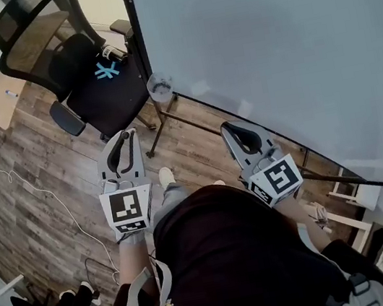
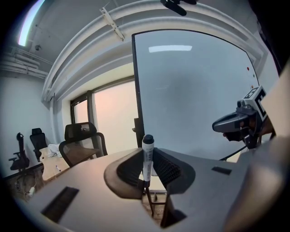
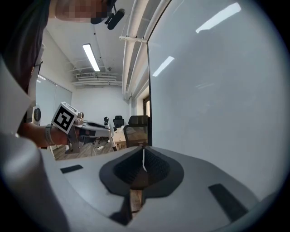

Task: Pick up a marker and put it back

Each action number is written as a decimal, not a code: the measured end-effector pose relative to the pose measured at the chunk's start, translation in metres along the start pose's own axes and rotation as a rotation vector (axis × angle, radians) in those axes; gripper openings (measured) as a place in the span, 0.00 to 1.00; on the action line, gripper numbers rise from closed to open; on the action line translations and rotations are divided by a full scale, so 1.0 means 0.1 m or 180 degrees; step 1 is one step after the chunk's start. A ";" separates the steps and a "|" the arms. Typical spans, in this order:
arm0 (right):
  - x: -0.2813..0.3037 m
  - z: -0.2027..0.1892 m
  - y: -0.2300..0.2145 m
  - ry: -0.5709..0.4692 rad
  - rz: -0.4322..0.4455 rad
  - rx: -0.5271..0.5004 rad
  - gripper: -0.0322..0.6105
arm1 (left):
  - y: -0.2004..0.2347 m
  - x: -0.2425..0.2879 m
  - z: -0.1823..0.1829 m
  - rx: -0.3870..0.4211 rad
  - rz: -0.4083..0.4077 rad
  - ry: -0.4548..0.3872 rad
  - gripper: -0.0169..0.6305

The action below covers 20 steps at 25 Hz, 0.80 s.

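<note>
We clamp white black-capped marker (image 2: 147,156) upright in left gripper (image 1: 125,137), likely poised for return; right gripper (image 3: 143,154) pinched closed, empty; large whiteboard (image 1: 268,47) at one o'clock.

white plastic marker (image 2: 147,161) with a black cap, light grey plastic left gripper (image 2: 147,154) with black ribbed pads (image 2: 166,168), black-and-white square-pattern cube (image 1: 127,206) on it, black mesh office chair (image 1: 94,100) with a lil light-blue mark on the seat, brown wood-plank floor (image 1: 37,190), pale grey whiteboard (image 1: 268,47), black frame
</note>
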State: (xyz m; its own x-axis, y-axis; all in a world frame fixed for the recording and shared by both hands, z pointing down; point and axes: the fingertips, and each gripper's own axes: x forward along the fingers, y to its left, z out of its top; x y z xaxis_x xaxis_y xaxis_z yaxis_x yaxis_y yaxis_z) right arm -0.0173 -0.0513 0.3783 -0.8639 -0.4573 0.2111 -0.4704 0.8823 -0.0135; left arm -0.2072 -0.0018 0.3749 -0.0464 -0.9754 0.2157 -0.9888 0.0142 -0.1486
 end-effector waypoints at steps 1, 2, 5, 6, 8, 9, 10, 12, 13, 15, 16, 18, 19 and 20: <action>-0.01 0.00 -0.03 0.0010 -0.0034 0.0004 0.08 | 0.00 0.04 0.01 0.0005 -0.0021 -0.0007 0.14; -0.02 -0.01 -0.06 0.0015 -0.0071 0.0011 0.09 | 0.00 0.08 0.03 0.0012 -0.0044 -0.0014 0.14; -0.05 -0.01 -0.14 0.0011 -0.0182 0.0037 0.08 | -0.02 0.20 0.07 0.0026 -0.0121 -0.0037 0.14; -0.06 -0.01 -0.17 0.0007 -0.0219 0.0045 0.08 | -0.02 0.24 0.09 0.0032 -0.0148 -0.0046 0.14; -0.07 -0.01 -0.23 -0.0001 -0.0296 0.0061 0.08 | -0.03 0.34 0.13 0.0046 -0.0199 -0.0070 0.14; -0.08 -0.02 -0.27 -0.0003 -0.0336 0.0070 0.08 | -0.04 0.40 0.16 0.0052 -0.0223 -0.0086 0.14; -0.10 -0.02 -0.31 -0.0006 -0.0377 0.0080 0.09 | -0.05 0.45 0.19 0.0058 -0.0249 -0.0104 0.14; -0.13 -0.02 -0.39 -0.0012 -0.0464 0.0098 0.08 | -0.08 0.56 0.26 0.0079 -0.0313 -0.0142 0.14; -0.16 -0.02 -0.42 -0.0013 -0.0511 0.0109 0.08 | -0.10 0.61 0.29 0.0093 -0.0350 -0.0155 0.14; -0.21 -0.03 -0.49 -0.0013 -0.0610 0.0136 0.08 | -0.14 0.71 0.33 0.0113 -0.0422 -0.0147 0.14; -0.23 -0.03 -0.53 -0.0016 -0.0658 0.0148 0.08 | -0.16 0.75 0.35 0.0120 -0.0454 -0.0135 0.14; -0.27 -0.03 -0.59 -0.0026 -0.0743 0.0166 0.08 | -0.18 0.84 0.36 0.0136 -0.0502 -0.0113 0.14; -0.28 -0.03 -0.63 -0.0029 -0.0780 0.0172 0.08 | -0.19 0.89 0.36 0.0140 -0.0520 -0.0091 0.14; -0.29 -0.03 -0.66 -0.0030 -0.0815 0.0179 0.08 | -0.20 0.94 0.36 0.0143 -0.0540 -0.0084 0.14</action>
State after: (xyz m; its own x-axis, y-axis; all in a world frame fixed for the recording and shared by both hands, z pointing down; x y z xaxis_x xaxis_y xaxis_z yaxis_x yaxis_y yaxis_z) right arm 0.0396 -0.0957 0.3762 -0.7169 -0.6663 0.2054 -0.6830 0.7302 -0.0153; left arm -0.1864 -0.1015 0.3635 0.1248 -0.9684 0.2160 -0.9748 -0.1602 -0.1552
